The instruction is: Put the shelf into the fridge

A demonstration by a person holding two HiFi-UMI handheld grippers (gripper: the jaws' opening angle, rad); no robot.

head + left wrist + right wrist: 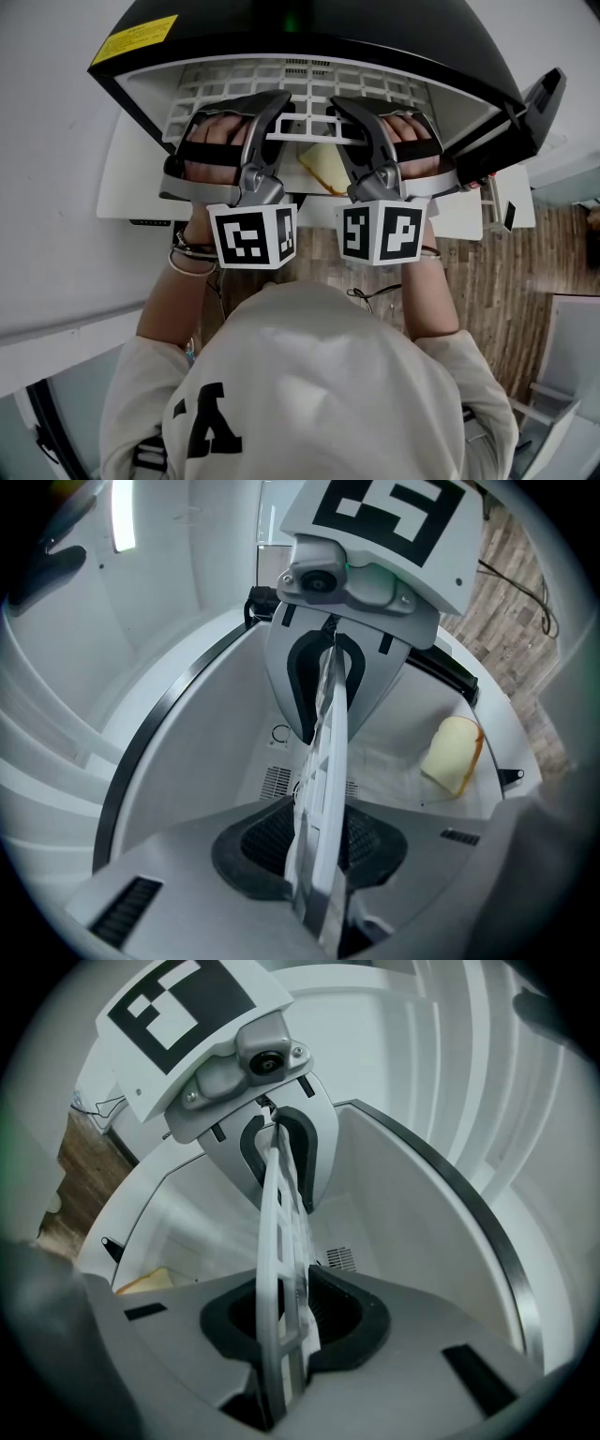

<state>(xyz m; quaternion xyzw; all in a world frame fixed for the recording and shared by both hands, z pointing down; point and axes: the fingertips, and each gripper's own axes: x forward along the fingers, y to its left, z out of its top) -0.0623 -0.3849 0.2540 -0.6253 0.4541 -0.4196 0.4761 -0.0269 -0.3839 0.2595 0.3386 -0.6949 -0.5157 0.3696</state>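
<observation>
The white grid shelf lies level in the mouth of the small fridge, partly inside it. My left gripper is shut on the shelf's near edge at the left, and my right gripper is shut on it at the right. In the left gripper view the shelf runs edge-on between my pads, with the right gripper clamped further along. In the right gripper view the shelf is pinched between the black pads, with the left gripper opposite.
A pale slice of bread lies on the fridge floor below the shelf; the slice also shows in the left gripper view. The fridge door stands open at the right. The fridge sits on a white table, with wood floor to the right.
</observation>
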